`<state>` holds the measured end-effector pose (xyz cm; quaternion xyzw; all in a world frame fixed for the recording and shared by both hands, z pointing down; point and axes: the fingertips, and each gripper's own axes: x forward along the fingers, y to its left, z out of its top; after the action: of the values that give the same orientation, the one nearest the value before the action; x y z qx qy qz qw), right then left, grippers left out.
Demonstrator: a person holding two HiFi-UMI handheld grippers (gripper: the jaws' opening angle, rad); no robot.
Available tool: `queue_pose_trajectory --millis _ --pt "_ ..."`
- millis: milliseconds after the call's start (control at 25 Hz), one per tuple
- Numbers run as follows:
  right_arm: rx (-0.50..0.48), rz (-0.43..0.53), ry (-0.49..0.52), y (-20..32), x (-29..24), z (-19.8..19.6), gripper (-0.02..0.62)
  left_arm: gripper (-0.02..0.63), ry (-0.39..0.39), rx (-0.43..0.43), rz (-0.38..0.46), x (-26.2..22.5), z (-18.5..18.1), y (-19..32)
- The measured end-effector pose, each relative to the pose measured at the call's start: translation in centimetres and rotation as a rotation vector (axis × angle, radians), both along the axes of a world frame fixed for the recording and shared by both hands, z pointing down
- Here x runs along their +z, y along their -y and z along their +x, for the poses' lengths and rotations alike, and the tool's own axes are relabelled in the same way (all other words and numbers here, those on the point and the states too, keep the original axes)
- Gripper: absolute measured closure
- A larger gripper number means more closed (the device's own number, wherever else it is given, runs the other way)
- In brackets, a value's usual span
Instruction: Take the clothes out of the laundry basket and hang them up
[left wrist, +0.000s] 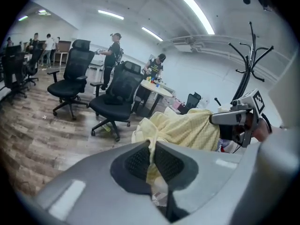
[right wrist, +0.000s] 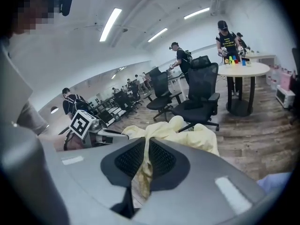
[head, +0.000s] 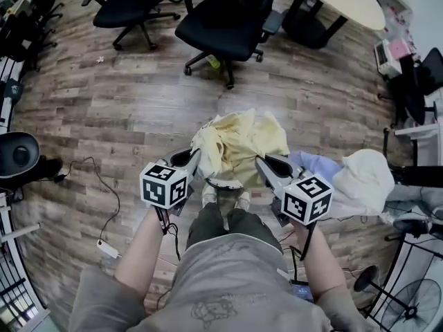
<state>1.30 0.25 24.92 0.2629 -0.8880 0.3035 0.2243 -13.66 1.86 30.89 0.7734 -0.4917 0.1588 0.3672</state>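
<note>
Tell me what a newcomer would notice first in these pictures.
The pale yellow garment stands out, bunched between the left tool and the right tool, each shut on a fold of it. Beyond it stand black office chairs; a black coat stand rises at the right of the left gripper view.

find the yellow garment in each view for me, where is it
head view: yellow garment centre, bunched up
left gripper view: yellow garment right of centre, pinched in the jaws
right gripper view: yellow garment centre, pinched in the jaws
shared landmark: black office chair beyond it
</note>
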Motion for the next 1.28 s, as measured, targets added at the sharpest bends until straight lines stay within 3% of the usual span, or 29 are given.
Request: queue_pose_trajectory --millis 120,320,600,1000,1280 --pt "-0.011 0.046 0.017 -0.8 -3.5 0.1 0.540 0.594 0.003 0.018 0.045 -3.6 0.2 0.0" --pt "0.035 0.114 0.159 -2.5 -9.7 0.7 0.540 0.594 0.001 0.048 0.127 -9.2 0.4 -0.4" --pt "0.081 0.207 0.230 -4.1 -15.5 2.7 0.540 0.594 -0.011 0.096 0.230 -15.2 1.0 0.0" --pt "0.133 0.381 0.274 -4.5 -23.7 6.3 0.540 0.594 -0.120 0.178 0.405 -23.7 5.0 2.5" --pt "0.242 0.538 0.303 -4.6 -30.8 12.3 0.540 0.594 -0.163 0.274 0.509 -29.8 9.7 5.4"
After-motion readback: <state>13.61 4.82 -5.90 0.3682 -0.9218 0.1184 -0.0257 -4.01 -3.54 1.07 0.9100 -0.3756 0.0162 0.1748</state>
